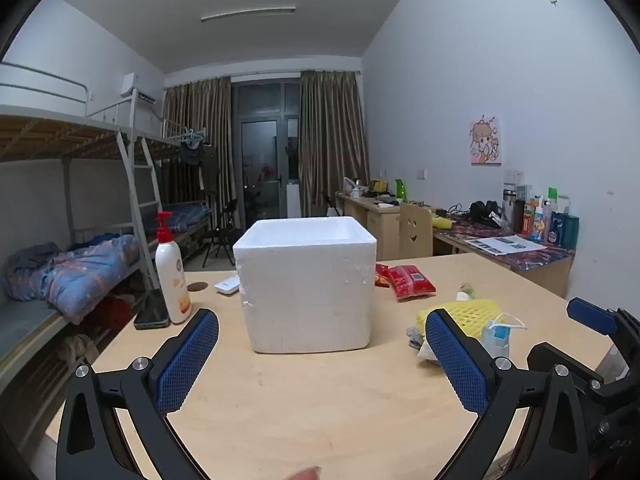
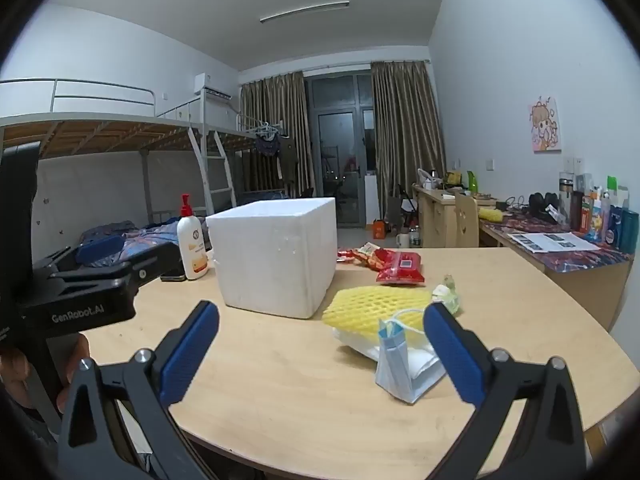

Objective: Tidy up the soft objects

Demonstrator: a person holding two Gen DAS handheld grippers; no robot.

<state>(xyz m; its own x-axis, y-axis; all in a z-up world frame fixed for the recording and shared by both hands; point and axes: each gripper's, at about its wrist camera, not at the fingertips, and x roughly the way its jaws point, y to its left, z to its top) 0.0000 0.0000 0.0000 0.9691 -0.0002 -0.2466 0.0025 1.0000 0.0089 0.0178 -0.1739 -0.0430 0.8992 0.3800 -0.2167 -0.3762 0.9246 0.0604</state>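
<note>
Right wrist view: right claw (image 2: pixel 320 354) and left claw (image 1: pixel 322 360) both gape wide, empty. Soft yellow foam net (image 2: pixel 374 306) and folded mask (image 2: pixel 394 368) lie just right of the foam box (image 2: pixel 276 256) on the counter (image 2: pixel 280 392). Approach the mask low and pinch gently.

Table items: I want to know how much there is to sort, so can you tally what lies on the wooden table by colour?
White: 3, foam box, pump bottle, small flat device
Red: 2, snack packets
Yellow: 1, foam net
Light blue: 1, face mask
Black: 1, phone
Green-white: 1, small wrapper
Total: 9; a few pale scraps under the net are not counted.
</note>
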